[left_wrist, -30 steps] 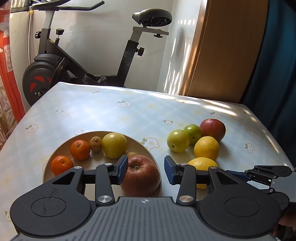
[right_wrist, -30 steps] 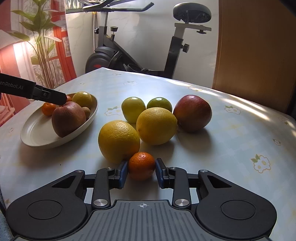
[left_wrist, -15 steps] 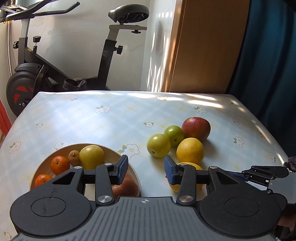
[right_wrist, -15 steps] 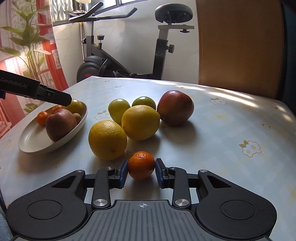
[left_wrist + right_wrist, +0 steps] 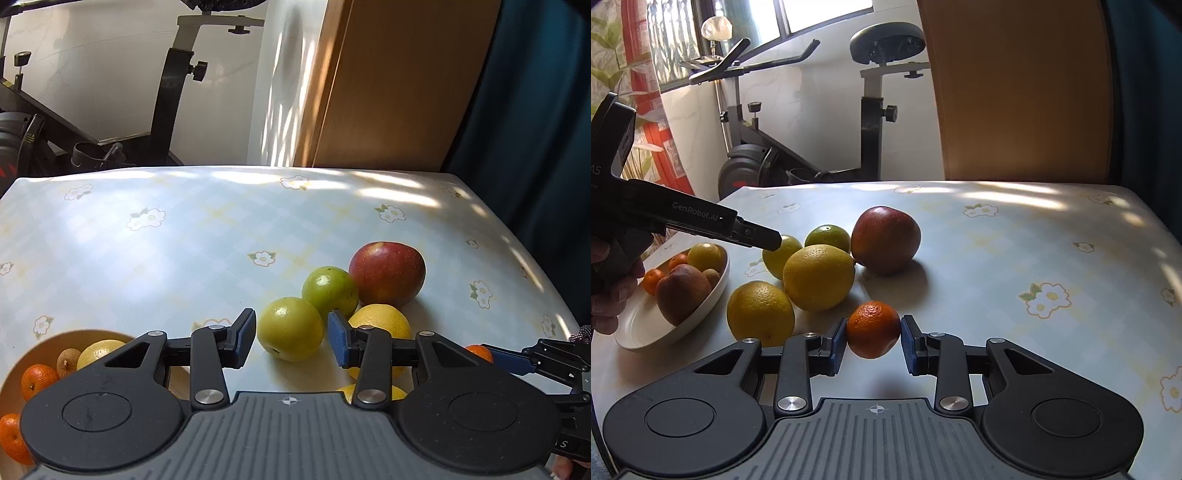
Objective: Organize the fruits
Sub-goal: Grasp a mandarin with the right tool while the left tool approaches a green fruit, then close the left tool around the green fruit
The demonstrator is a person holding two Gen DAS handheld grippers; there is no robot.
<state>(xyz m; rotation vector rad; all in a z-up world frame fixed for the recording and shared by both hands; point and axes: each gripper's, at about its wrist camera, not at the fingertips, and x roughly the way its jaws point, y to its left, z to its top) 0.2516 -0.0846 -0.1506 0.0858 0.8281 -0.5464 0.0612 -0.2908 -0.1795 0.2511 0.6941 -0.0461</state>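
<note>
Right gripper (image 5: 873,341) clamps a round mandarin (image 5: 873,334), axis indiscernible. Left gripper (image 5: 291,341), jaws apart and empty, has shifted from the bowl (image 5: 22,356) to the yellow-green fruit (image 5: 290,328).

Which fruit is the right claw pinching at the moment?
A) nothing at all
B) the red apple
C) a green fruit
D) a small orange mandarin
D: in the right wrist view the right claw has its blue pads pressed on either side of the small orange mandarin, while the red apple sits untouched on the table behind it.
</note>
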